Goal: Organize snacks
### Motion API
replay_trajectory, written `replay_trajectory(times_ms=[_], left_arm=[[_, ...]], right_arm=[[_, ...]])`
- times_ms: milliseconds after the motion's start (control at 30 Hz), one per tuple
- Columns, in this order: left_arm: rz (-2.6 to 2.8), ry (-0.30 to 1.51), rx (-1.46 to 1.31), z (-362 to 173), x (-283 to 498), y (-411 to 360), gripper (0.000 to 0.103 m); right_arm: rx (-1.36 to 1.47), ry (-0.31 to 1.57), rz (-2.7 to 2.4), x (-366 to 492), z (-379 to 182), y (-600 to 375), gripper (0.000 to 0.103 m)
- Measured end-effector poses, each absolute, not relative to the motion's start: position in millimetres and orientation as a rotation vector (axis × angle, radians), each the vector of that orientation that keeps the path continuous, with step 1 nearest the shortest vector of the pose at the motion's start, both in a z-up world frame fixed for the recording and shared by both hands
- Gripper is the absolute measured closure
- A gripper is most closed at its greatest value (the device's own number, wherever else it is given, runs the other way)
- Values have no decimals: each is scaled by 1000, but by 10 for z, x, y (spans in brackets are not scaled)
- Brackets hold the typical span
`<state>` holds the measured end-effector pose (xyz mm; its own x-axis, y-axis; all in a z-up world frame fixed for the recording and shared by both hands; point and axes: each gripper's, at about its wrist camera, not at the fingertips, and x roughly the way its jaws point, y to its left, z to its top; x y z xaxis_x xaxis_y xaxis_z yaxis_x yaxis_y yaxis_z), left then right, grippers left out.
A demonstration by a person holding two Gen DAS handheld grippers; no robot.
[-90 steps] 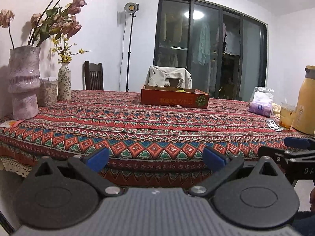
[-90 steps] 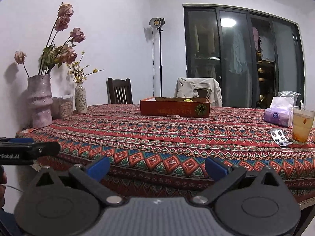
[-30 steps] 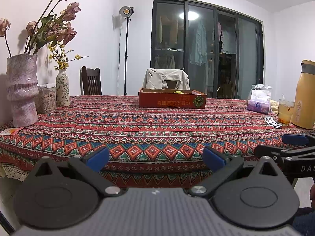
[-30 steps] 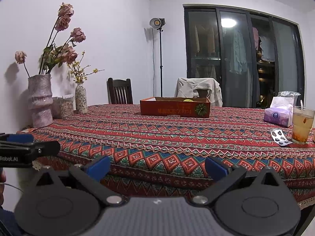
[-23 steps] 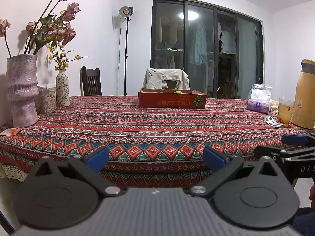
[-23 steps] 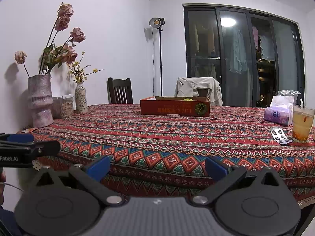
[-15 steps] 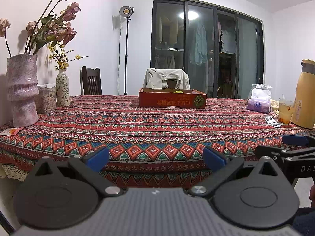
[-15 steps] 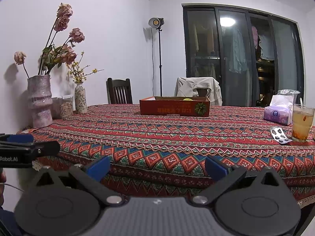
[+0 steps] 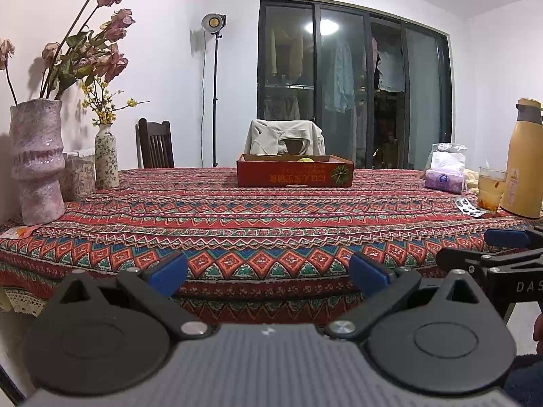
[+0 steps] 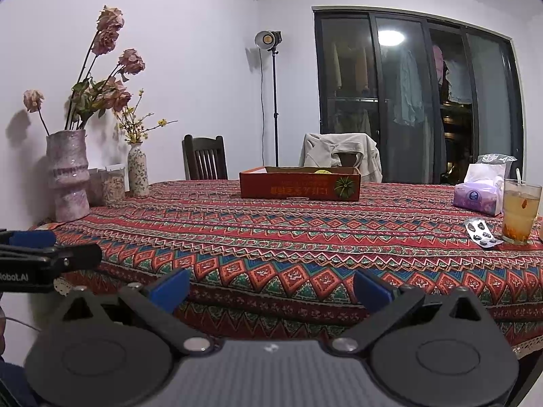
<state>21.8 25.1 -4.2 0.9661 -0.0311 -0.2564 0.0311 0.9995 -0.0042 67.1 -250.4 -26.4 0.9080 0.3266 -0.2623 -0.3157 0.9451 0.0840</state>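
Note:
A red cardboard box (image 9: 294, 171) stands on the far middle of the table with something yellow (image 9: 304, 160) showing over its rim; it also shows in the right wrist view (image 10: 299, 183). My left gripper (image 9: 268, 273) is open and empty, held in front of the table's near edge. My right gripper (image 10: 270, 290) is open and empty, also short of the near edge. Each gripper's side shows in the other's view. What else lies in the box is hidden.
The table wears a red patterned cloth (image 9: 271, 217). Two vases (image 9: 35, 159) (image 9: 106, 156) and jars stand at the left. At the right are a tissue pack (image 10: 480, 193), a glass of drink (image 10: 519, 213), a pill blister (image 10: 482, 232) and a yellow flask (image 9: 524, 157). Chairs stand behind.
Both grippers stay open and nearly still. Since three seconds ago the left view has dropped slightly lower toward table level.

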Motion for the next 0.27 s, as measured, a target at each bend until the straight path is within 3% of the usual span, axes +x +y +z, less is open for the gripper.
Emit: replay_trajectory(times_ms=[267], left_arm=[[-31, 259, -5, -36, 212, 261, 0]], right_arm=[[42, 276, 331, 664, -270, -2511, 0]])
